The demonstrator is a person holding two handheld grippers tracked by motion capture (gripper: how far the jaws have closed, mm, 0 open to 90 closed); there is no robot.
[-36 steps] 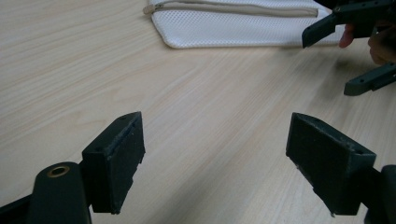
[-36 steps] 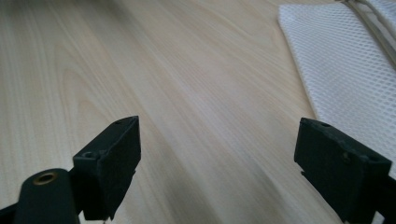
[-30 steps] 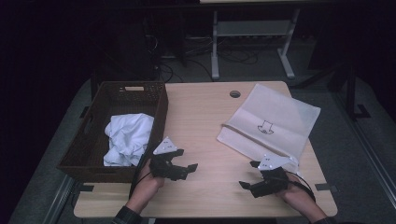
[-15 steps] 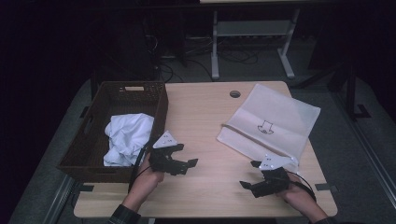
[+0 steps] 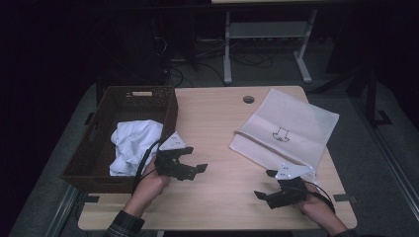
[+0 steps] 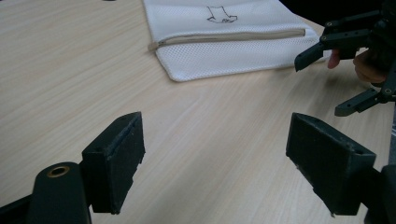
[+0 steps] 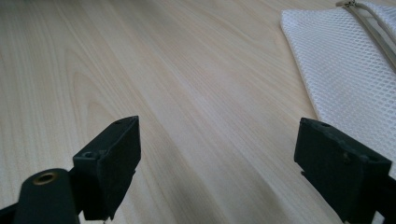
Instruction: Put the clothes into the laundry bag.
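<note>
1. The left gripper (image 5: 190, 160) and the right gripper (image 5: 265, 184) are both spread wide and hold nothing, low in the high view.
2. The mesh bag (image 5: 286, 129) lies flat at centre right; the white cloth (image 5: 132, 144) sits in the basket (image 5: 101, 131) at left.
3. I think it is best to pinch the bag's zipper edge (image 6: 233, 37) firmly before lifting it.

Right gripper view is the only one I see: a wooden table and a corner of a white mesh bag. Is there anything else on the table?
Observer: Yes. The high view shows a dark woven basket at the left side of the table.
Operator: Is the basket empty?
Observer: No, a crumpled white cloth lies in it.
Operator: And where is the left gripper?
Observer: The left gripper is over the table beside the basket's near right corner, with its jaws open and nothing between them.
</note>
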